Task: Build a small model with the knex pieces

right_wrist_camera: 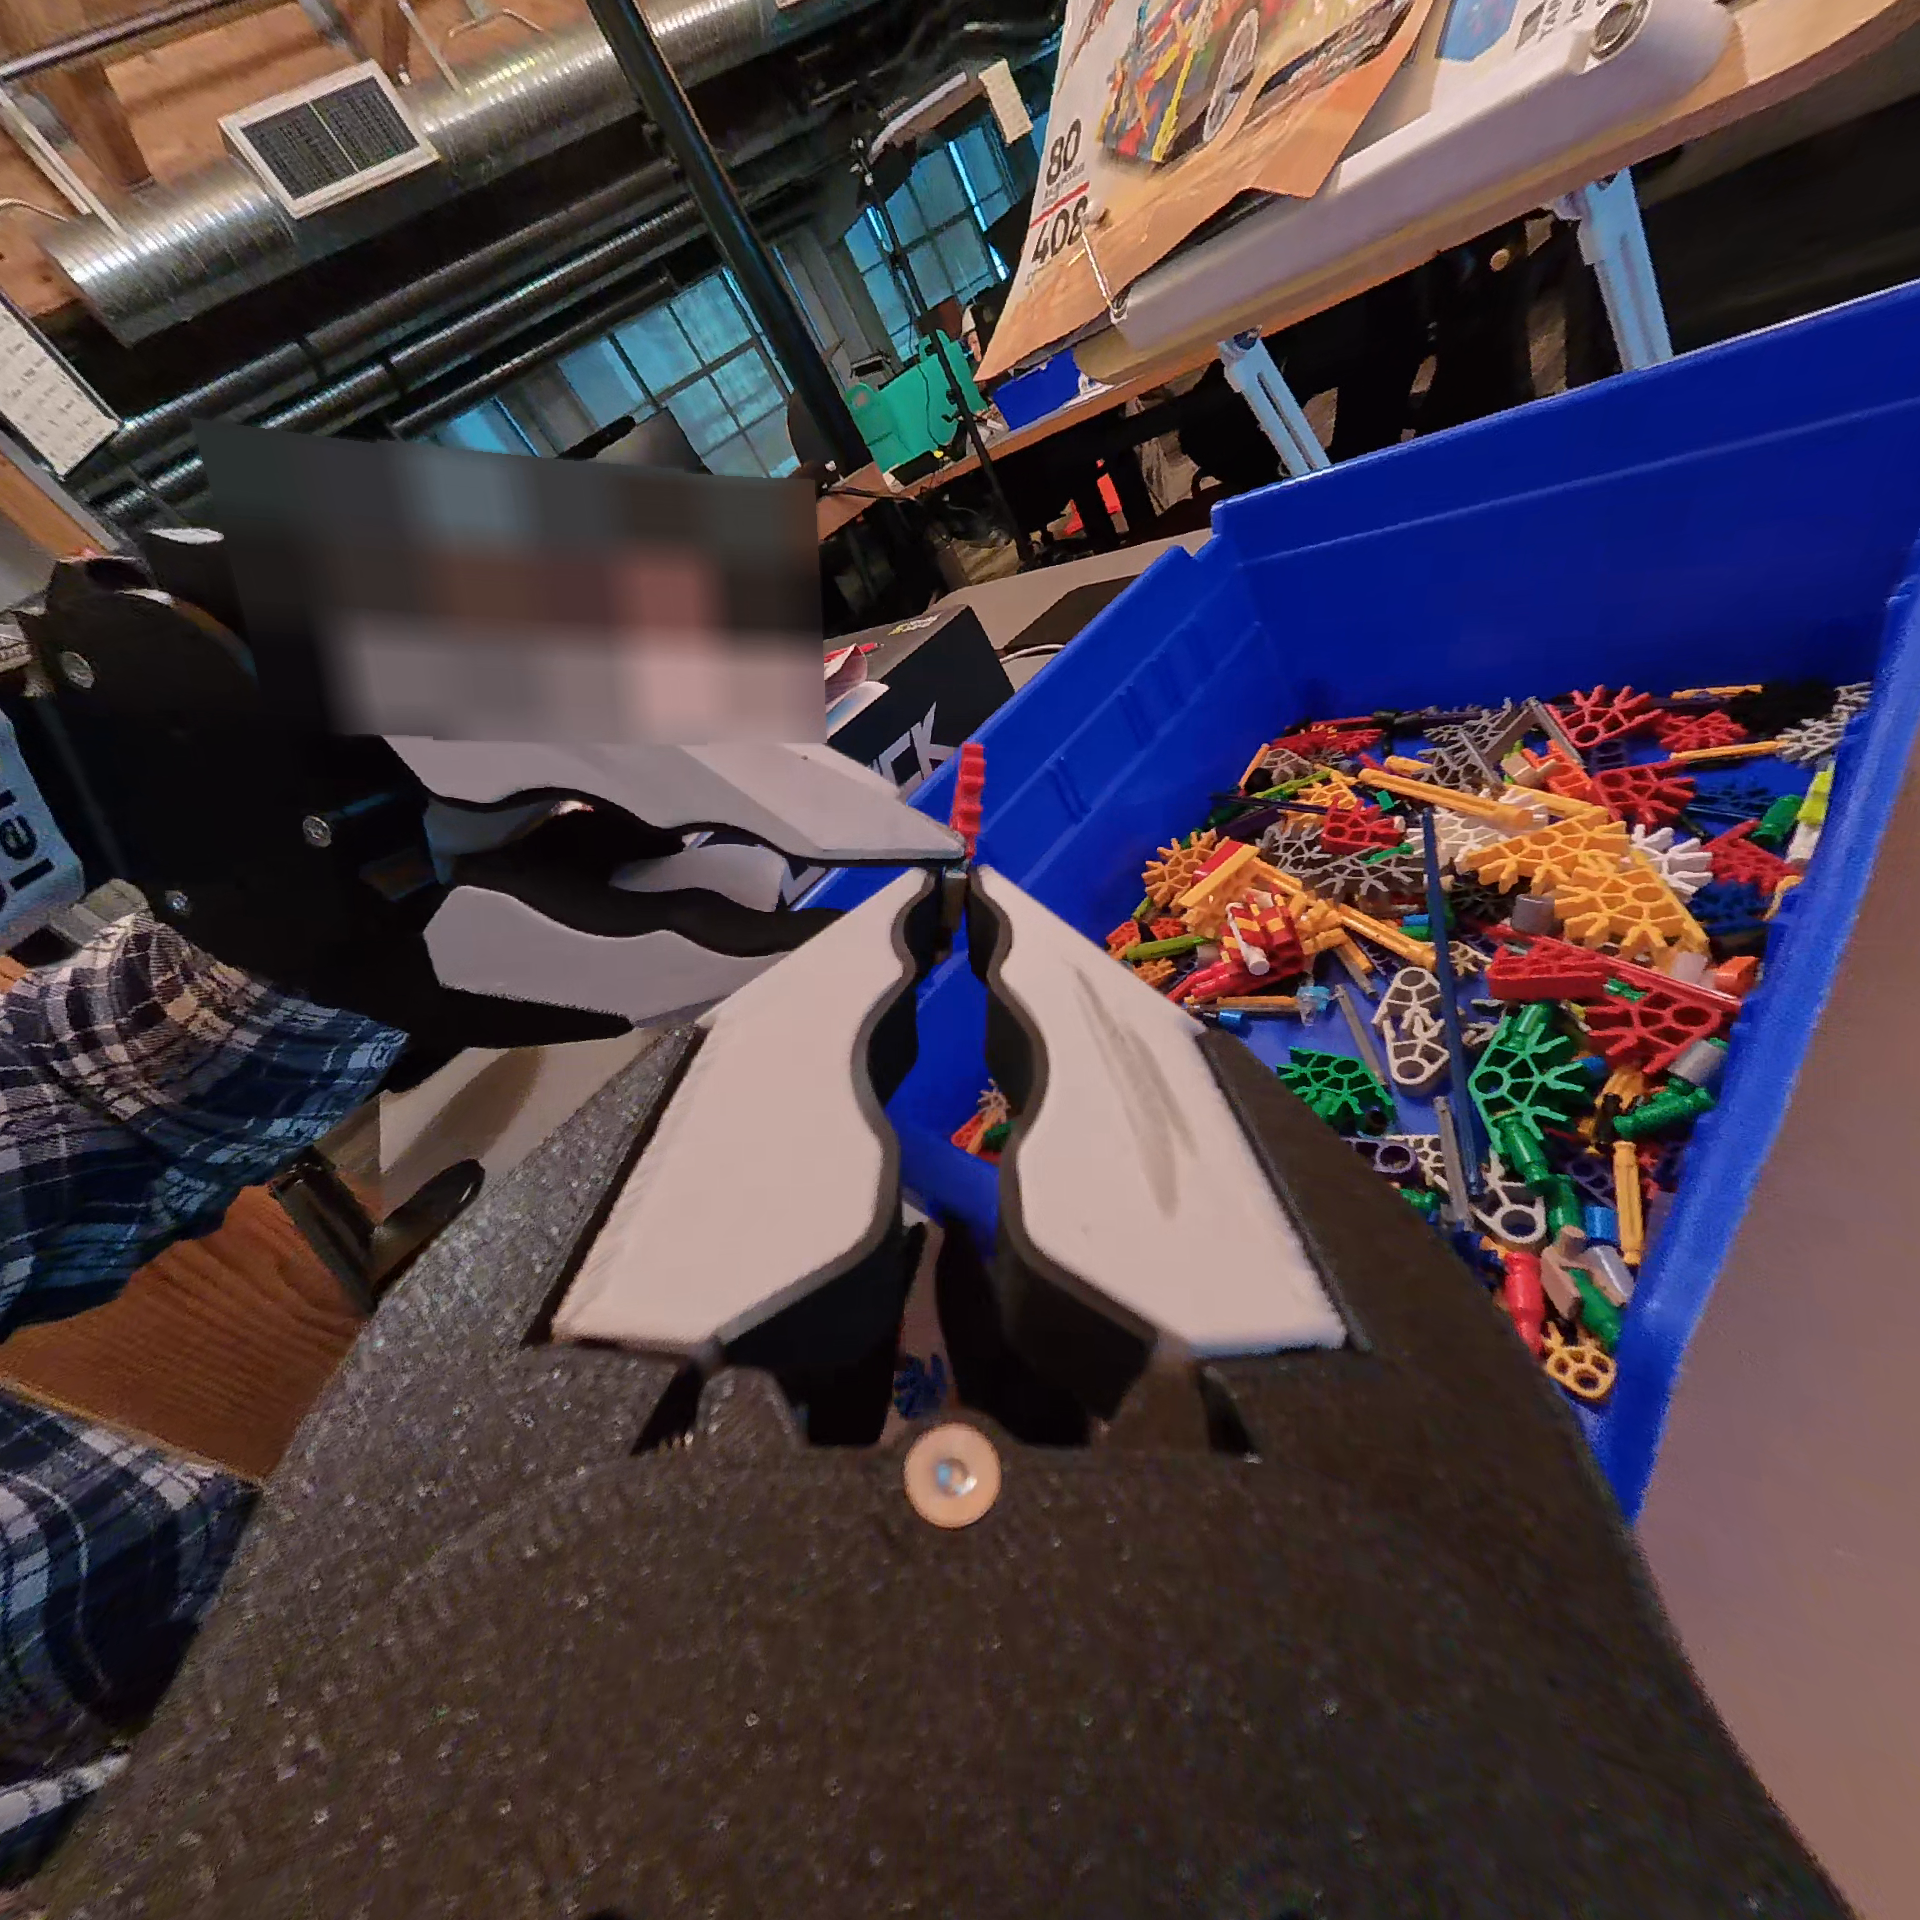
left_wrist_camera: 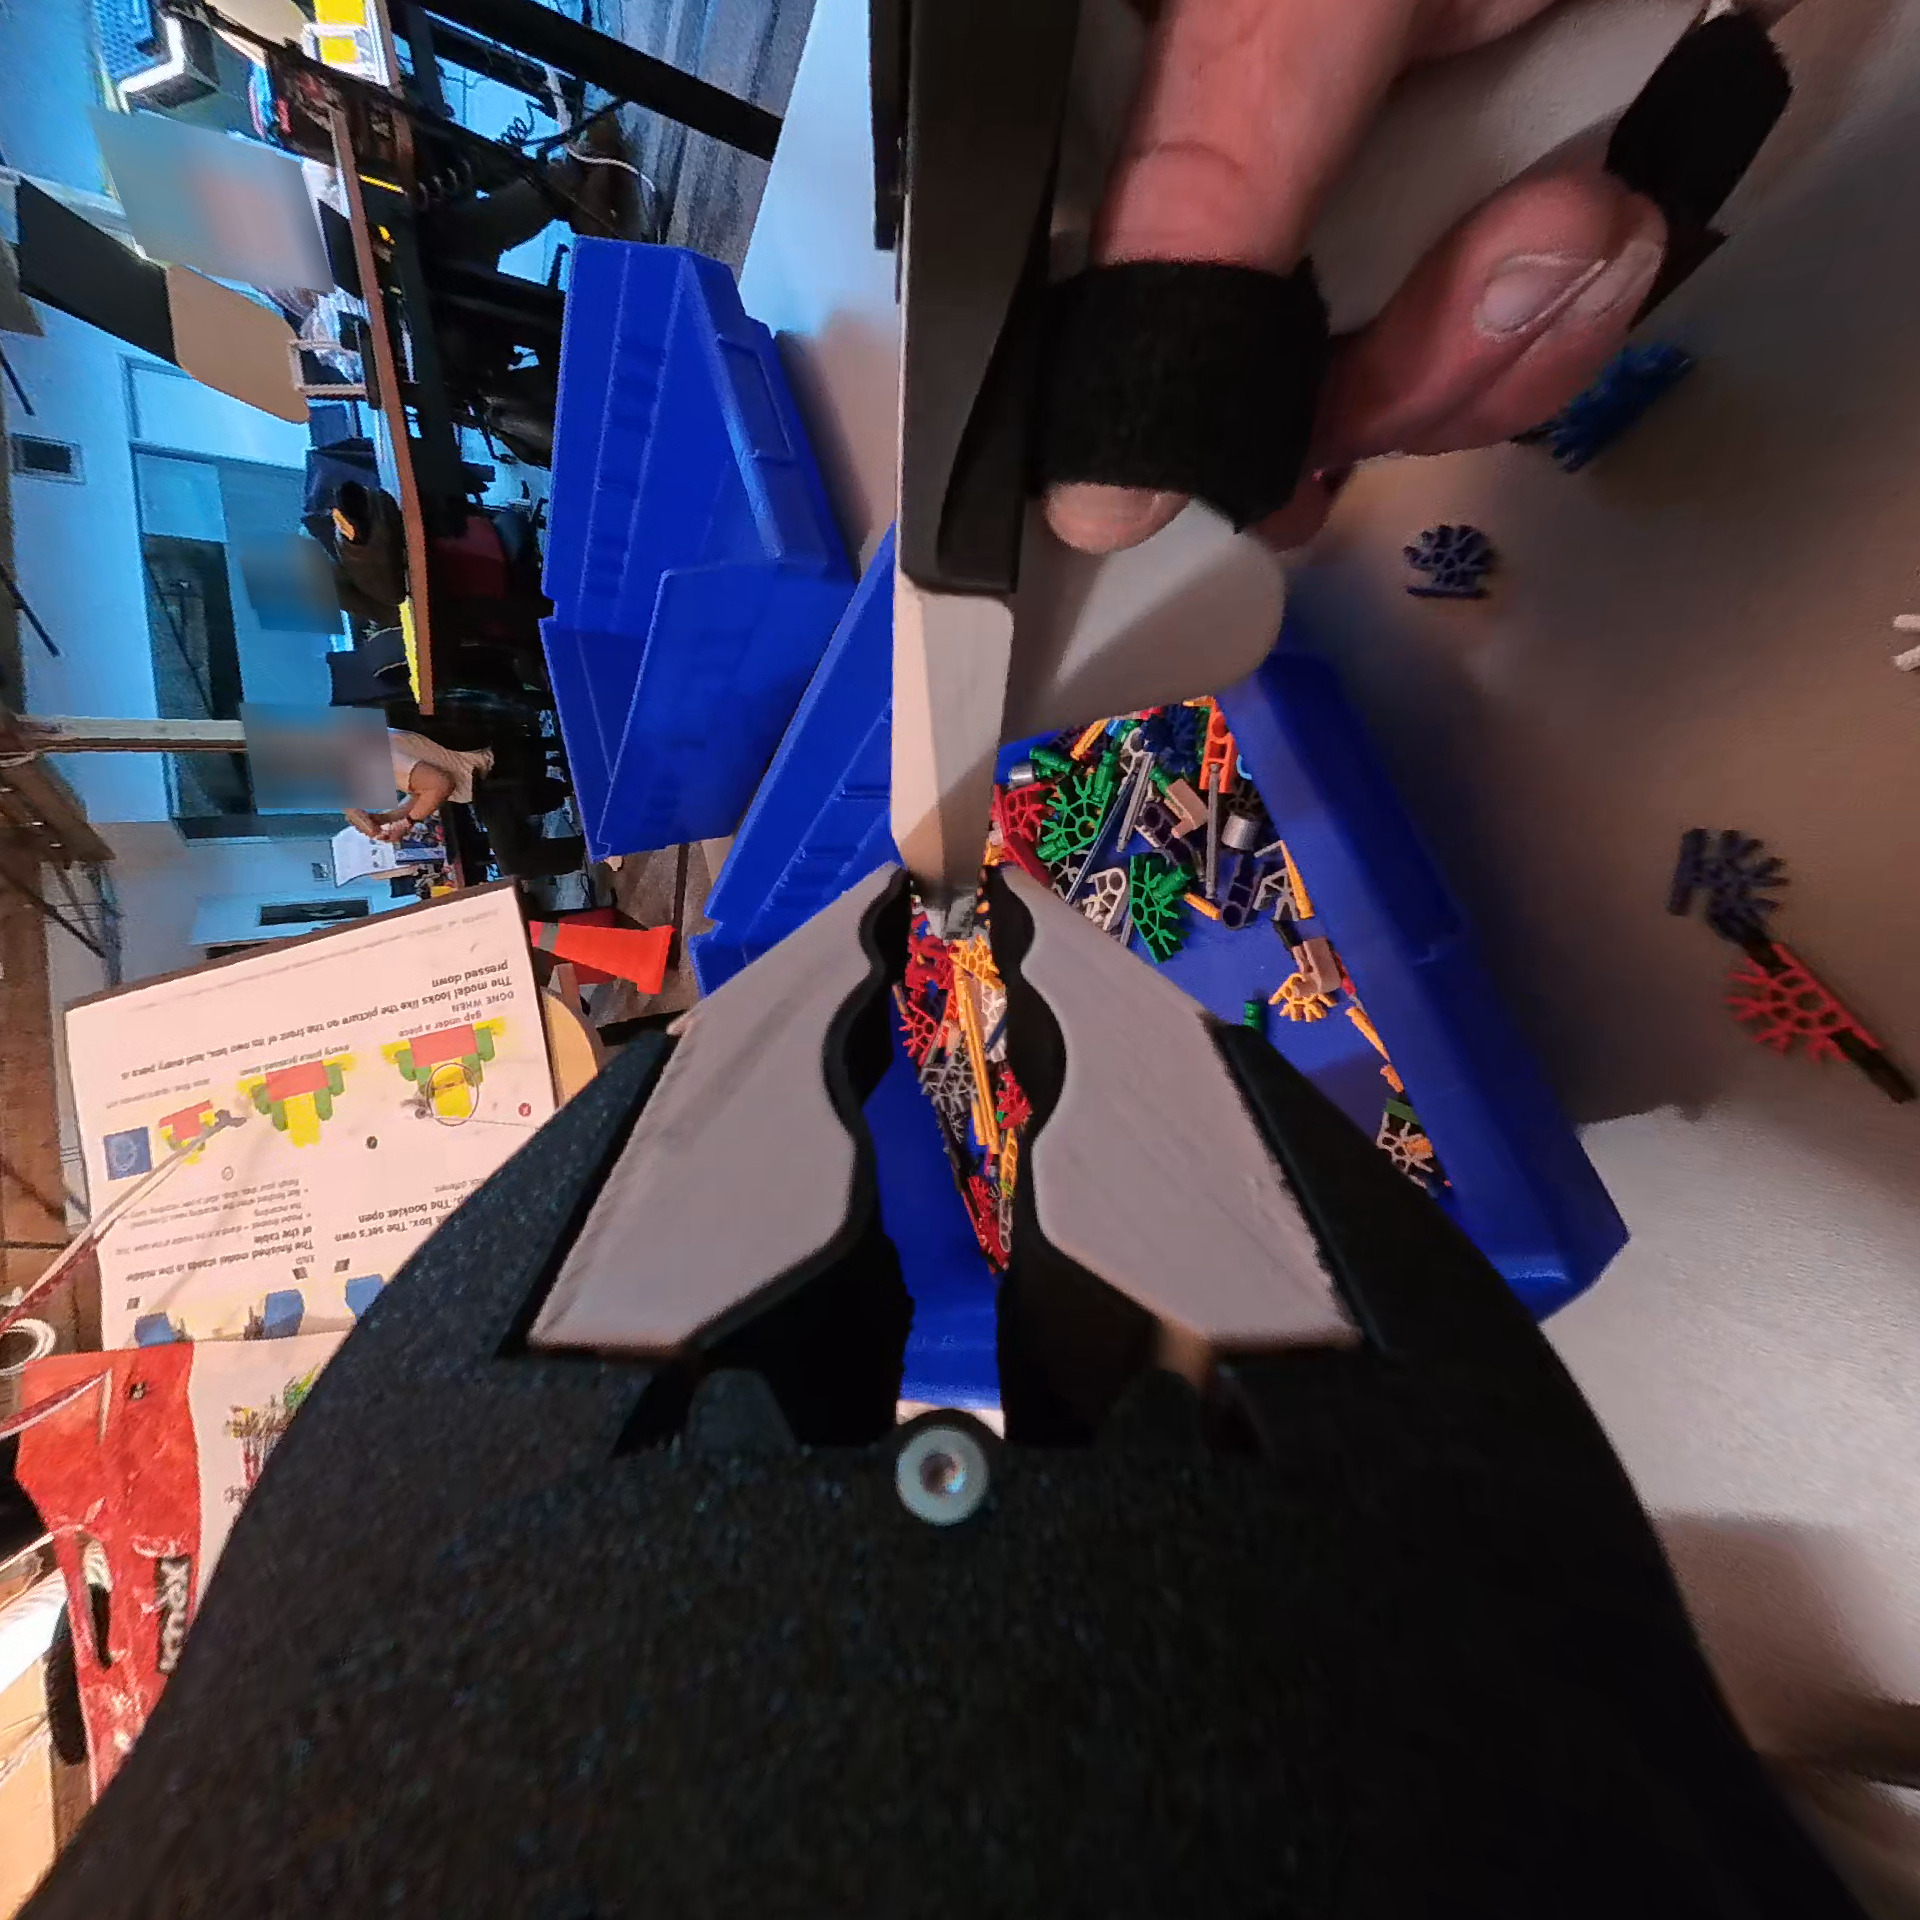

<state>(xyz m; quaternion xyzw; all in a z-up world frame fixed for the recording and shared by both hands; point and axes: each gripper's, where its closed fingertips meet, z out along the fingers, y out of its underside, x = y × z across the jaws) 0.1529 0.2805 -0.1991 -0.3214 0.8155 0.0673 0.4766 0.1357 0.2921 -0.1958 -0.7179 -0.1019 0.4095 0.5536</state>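
My left gripper (left_wrist_camera: 951, 896) is shut on a small grey toy piece (left_wrist_camera: 954, 914) above a blue bin (left_wrist_camera: 1403, 935) of mixed colourful construction-toy pieces (left_wrist_camera: 1143, 831). My right gripper (left_wrist_camera: 935, 847) comes in from above, and its tip touches the left one's tip. In the right wrist view my right gripper (right_wrist_camera: 954, 883) is shut on a small dark piece (right_wrist_camera: 950, 899) at the bin's (right_wrist_camera: 1455, 582) near corner. The left gripper (right_wrist_camera: 958, 854) reaches in from the left, and a red connector (right_wrist_camera: 971, 784) stands up at its tip. The exact joint between the pieces is hidden.
An empty blue bin (left_wrist_camera: 675, 520) lies beyond the full one. Loose connectors (left_wrist_camera: 1449, 561) and a small blue and red assembly (left_wrist_camera: 1766, 956) lie on the table. An instruction sheet (left_wrist_camera: 312, 1091) and a red bag (left_wrist_camera: 104, 1507) are at the left. A plaid sleeve (right_wrist_camera: 156, 1091) is close by.
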